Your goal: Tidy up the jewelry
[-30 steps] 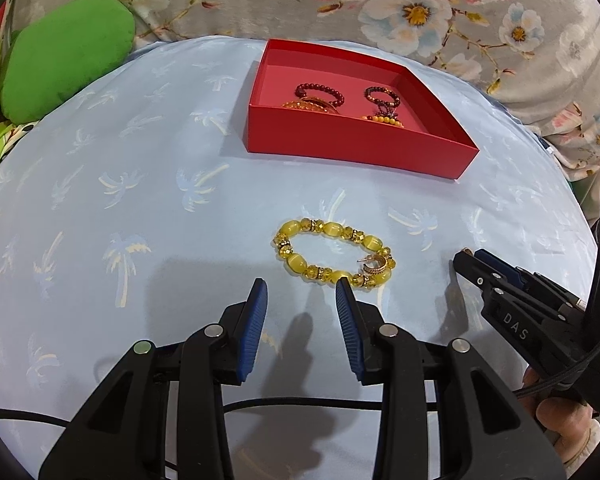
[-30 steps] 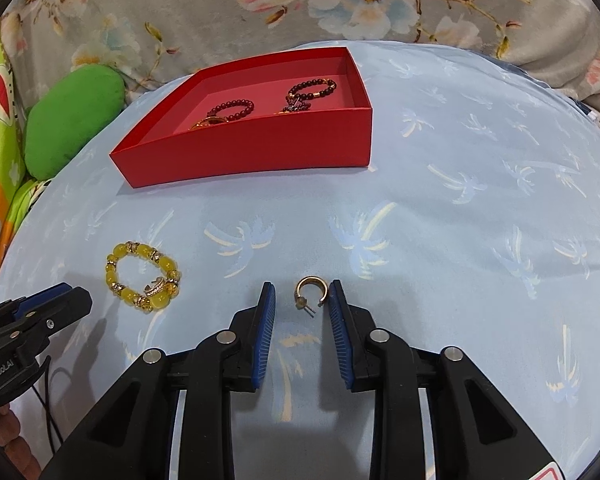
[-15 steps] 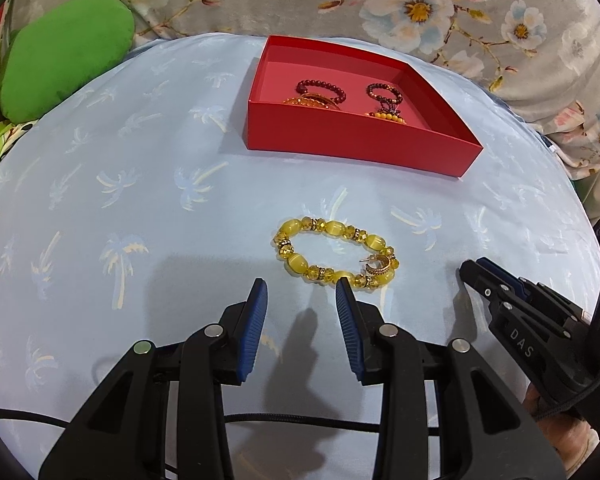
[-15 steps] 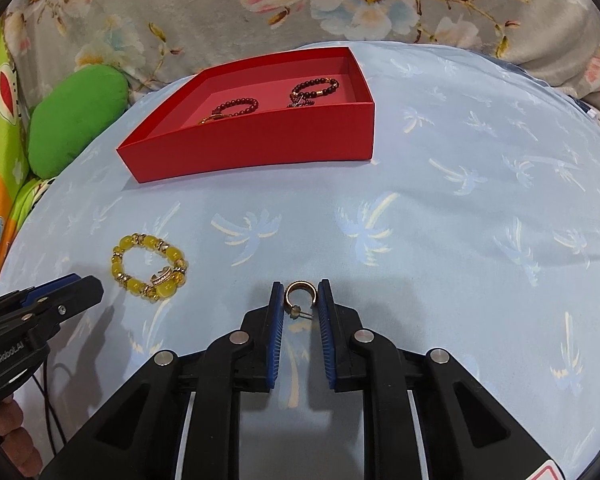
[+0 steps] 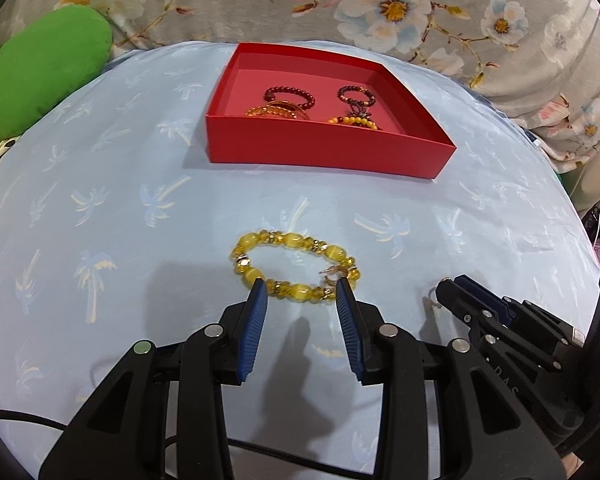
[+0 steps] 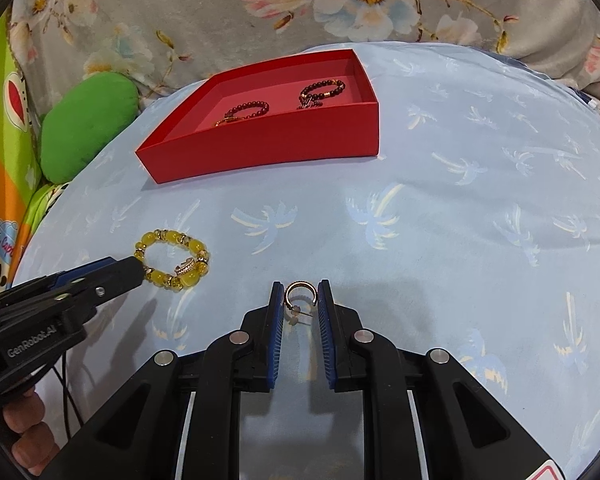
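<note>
A small gold hoop earring (image 6: 299, 295) lies on the blue cloth, and my right gripper (image 6: 300, 286) is shut on it, one pad against each side. The yellow bead bracelet (image 5: 292, 266) lies flat with a second gold earring (image 5: 334, 273) resting on its right side. My left gripper (image 5: 300, 291) is open, its tips at the bracelet's near edge without pressing on it. The red box (image 5: 328, 152) behind holds dark red and amber bead bracelets. The right wrist view shows the bracelet (image 6: 172, 258) and the left gripper (image 6: 136, 270) at the left.
A pale blue cloth with palm prints (image 6: 480, 200) covers the rounded surface. A green cushion (image 5: 40, 80) sits at the far left, and floral fabric (image 5: 420, 4) lies behind the box. Fingers of a hand (image 6: 20, 432) and a black cable show at lower left.
My right gripper's jaws have closed from either side of the hoop earring onto it. The left gripper has shifted slightly, so the bracelet now sits centred at its tips.
</note>
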{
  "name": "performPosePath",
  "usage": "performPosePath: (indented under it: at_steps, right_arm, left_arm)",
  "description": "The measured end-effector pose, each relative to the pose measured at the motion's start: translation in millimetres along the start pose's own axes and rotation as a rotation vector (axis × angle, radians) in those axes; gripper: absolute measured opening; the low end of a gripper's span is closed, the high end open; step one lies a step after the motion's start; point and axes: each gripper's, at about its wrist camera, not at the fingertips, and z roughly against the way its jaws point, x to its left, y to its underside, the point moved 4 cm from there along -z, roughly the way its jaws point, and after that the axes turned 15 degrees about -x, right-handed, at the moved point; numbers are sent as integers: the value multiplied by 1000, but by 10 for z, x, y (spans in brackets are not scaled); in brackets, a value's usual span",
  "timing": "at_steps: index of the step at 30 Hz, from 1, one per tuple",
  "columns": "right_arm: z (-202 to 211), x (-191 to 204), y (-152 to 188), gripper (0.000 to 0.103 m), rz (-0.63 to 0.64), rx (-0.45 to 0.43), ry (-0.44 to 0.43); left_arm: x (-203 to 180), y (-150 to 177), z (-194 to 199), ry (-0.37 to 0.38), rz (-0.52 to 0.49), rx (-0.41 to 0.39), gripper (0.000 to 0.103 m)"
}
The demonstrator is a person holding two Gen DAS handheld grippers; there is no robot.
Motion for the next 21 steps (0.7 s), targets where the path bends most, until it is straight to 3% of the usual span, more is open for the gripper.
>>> performPosePath:
  at_steps: [11,14,19,21]
  right_arm:
    - [27,-58,-30,16,-19,-8,-5]
    - [24,-60,-35,16,-22,-8,-7]
    - [28,-64,-39,16,-23,-9,-12]
    - [28,-63,-39,16,-24,-9,-11]
  left_arm:
    - [-207,-22,-176,24,-32,11,33]
    - [-214,20,-253,16,-39,33,23]
    - [-220,40,-262,3,-61,23,18]
    - [-218,61,-274,21,-46,36,9]
